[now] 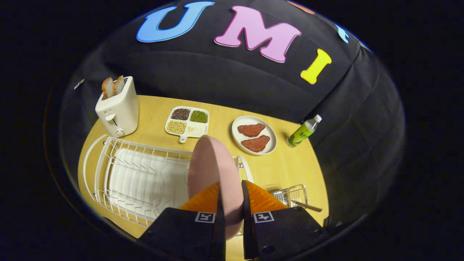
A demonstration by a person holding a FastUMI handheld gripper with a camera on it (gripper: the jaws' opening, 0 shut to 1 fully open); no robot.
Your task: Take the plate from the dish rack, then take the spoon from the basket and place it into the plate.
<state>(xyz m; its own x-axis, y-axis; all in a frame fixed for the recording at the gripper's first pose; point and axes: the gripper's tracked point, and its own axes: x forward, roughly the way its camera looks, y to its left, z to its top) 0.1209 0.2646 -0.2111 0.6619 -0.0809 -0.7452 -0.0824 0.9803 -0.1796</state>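
Gripper view: tool apparently gripping plate.

A light wooden tabletop fills the middle and lower frame under warm light. Behind it, a wrinkled black cloth wall spans the upper frame, curving down the right side.

the gripper has two black, blocky finger bodies, each tipped with a ribbed orange wedge-shaped pad. a square black-and-white fiducial marker sits on the top face of each finger. small dark screws show on the right-hand body.
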